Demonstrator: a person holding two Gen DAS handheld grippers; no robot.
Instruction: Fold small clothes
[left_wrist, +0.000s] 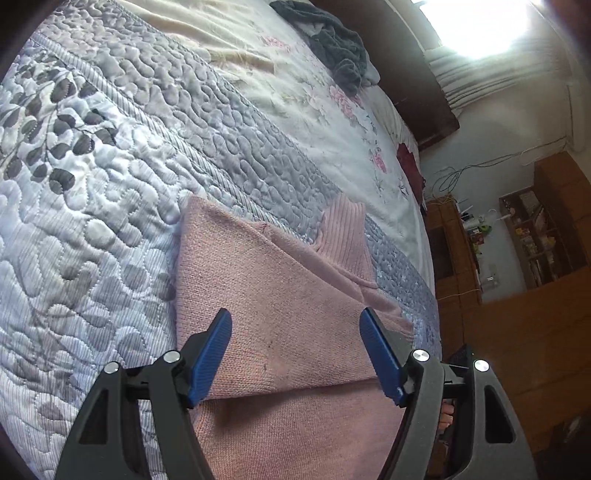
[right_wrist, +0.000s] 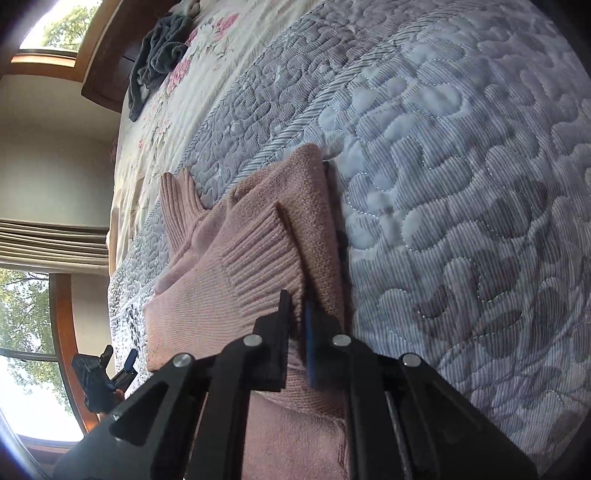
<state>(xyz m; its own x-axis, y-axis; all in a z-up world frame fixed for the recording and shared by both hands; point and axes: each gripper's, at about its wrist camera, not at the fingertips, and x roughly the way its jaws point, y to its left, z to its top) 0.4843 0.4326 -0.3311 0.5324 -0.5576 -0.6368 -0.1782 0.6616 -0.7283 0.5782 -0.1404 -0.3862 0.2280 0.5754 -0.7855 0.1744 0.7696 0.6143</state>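
We have the pink knit sweater (left_wrist: 280, 295) lying on the quilted bedspread (left_wrist: 92, 229), near the edge of the bed, and it looks partly folded: in the left wrist view a layer of it is turned over on itself, with a clean fold edge running across just ahead of the blue pads, and the ribbed collar (left_wrist: 345, 225) sticks out at the far end. In the right wrist view a sleeve with its ribbed cuff (right_wrist: 258, 251) is laid across the body of the garment. Our right gripper (right_wrist: 297, 332) has its jaws drawn almost together on the knit beside that cuff, so we judge it is pinching the fabric there. Our left gripper (left_wrist: 295, 354) hangs above the sweater with its jaws spread wide and nothing between them. We judge the task is about midway: the sleeve is brought in and one fold made, while the collar end is not yet tucked and the bundle is not yet compact. Farther up the bed a dark grey garment (left_wrist: 332, 40) lies crumpled on the floral sheet (left_wrist: 314, 110), apparently unfolded, so more may be left.
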